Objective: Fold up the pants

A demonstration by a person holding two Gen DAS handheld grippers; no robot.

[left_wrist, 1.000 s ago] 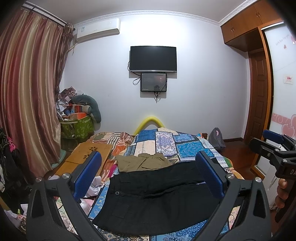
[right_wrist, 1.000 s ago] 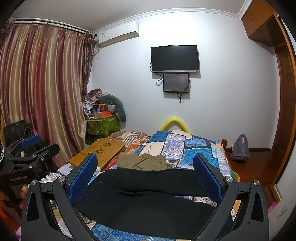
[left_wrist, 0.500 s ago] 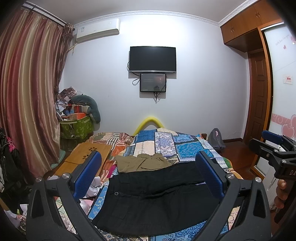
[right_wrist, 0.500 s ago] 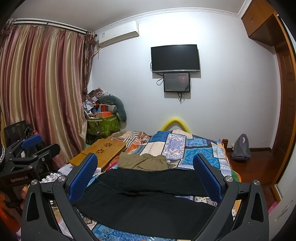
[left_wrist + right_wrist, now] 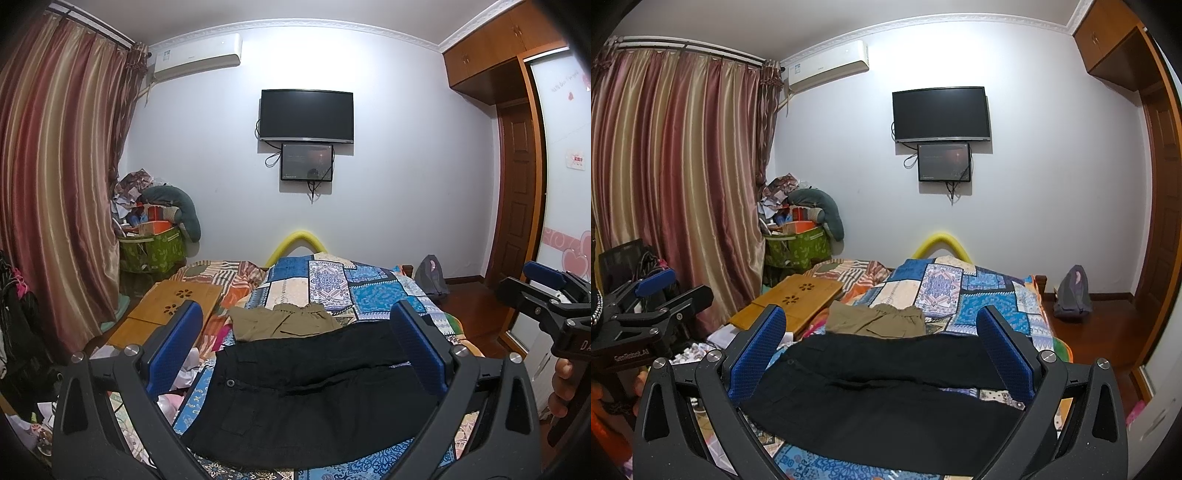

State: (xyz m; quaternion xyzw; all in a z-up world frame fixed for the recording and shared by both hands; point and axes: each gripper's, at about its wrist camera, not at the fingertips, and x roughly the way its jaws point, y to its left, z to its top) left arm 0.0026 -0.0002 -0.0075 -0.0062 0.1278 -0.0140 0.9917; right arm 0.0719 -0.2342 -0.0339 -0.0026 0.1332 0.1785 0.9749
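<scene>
Counted: two garments on the bed, one black pair of pants (image 5: 310,391) and one khaki folded garment (image 5: 282,320). Two wall-mounted screens: one large black television (image 5: 306,115), one smaller monitor (image 5: 306,162). Two blue-padded handheld grippers: left gripper (image 5: 295,350), right gripper (image 5: 882,347).

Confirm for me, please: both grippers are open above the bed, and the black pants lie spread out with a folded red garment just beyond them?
Not quite: the garment beyond the black pants is khaki, not red, as the left wrist view shows. Both the left gripper and right gripper are open above the bed.

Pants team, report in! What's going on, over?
Left gripper open, right gripper open, both empty. Black pants flat on bed, unfolded. Khaki shorts lying just beyond.
</scene>
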